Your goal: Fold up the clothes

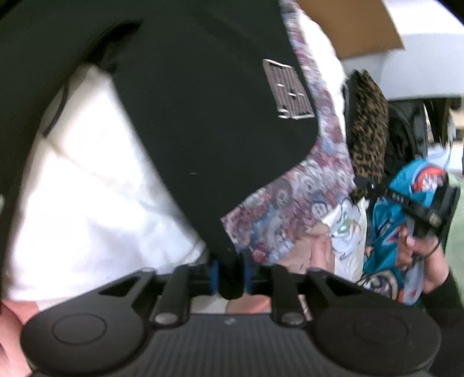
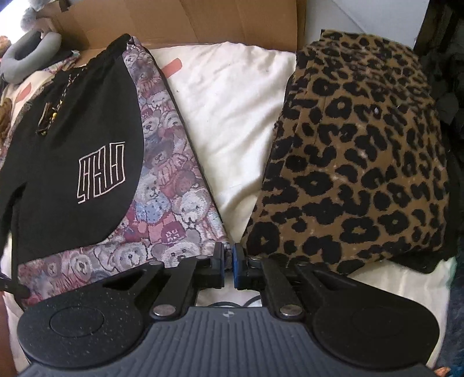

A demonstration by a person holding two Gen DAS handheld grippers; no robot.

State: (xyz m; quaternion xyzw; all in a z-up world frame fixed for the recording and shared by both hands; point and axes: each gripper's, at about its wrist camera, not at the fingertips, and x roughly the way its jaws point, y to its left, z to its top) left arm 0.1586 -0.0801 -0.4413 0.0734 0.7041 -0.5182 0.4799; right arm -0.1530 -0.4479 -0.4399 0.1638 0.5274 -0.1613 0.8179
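Landmark: black fabric garment with a white outlined block emblem (image 2: 72,150), spread flat over a woven cloth printed with teddy bears in pink, blue and grey (image 2: 174,185).
Left gripper (image 1: 230,275): at the near edge of the black garment (image 1: 188,101); a fold of that black fabric sits between the blue pads, jaws set narrow around it; blurred view, so whether the pads press on the fabric cannot be told.
Right gripper (image 2: 229,266): well right of the black garment, at the near right corner of the teddy-bear cloth; jaws nearly together, only a thin gap between the blue pads; whether they pinch the cloth's edge cannot be told.
White sheet (image 2: 232,116): beneath the teddy-bear cloth, showing bare to the right of the black garment.
Leopard-print fleece garment, brown with black spots (image 2: 356,150): folded, lying on the white sheet, further right of the black garment, just beside the right gripper.
Brown cardboard box flap (image 2: 179,23): behind the black garment, at the far edge of the sheet.
Grey curved neck pillow (image 2: 26,58): beyond the black garment's far left corner.
Teal printed clothing (image 1: 406,217): in the left wrist view, right of the black garment and past the leopard fleece (image 1: 366,130).
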